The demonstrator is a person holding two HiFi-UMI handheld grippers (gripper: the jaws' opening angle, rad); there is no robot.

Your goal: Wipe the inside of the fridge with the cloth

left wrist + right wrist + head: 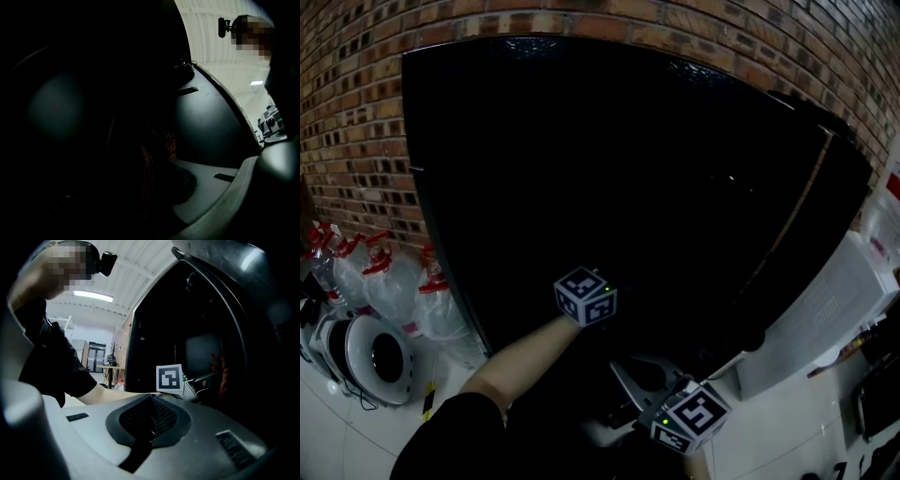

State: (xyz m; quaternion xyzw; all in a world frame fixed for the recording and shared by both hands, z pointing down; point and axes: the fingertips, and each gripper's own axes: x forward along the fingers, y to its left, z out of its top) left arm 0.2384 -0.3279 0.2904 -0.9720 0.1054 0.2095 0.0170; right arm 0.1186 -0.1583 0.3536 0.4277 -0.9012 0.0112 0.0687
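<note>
The black fridge (609,187) stands open and its inside is almost wholly dark. My left gripper reaches into it; in the head view only its marker cube (586,295) and the person's forearm show. In the left gripper view a reddish patterned cloth (158,147) sits pinched between the jaws of the left gripper (159,165). The same cloth (220,373) shows dimly in the right gripper view, just past the left cube (169,378). My right gripper (149,418) hangs outside the fridge, lower right (639,380), shut with nothing in it.
The fridge door (825,309) swings out to the right, pale inner side showing. A brick wall (356,112) runs behind. Left of the fridge stand several red-capped plastic bottles (389,281) and a round white appliance (366,356) on the tiled floor.
</note>
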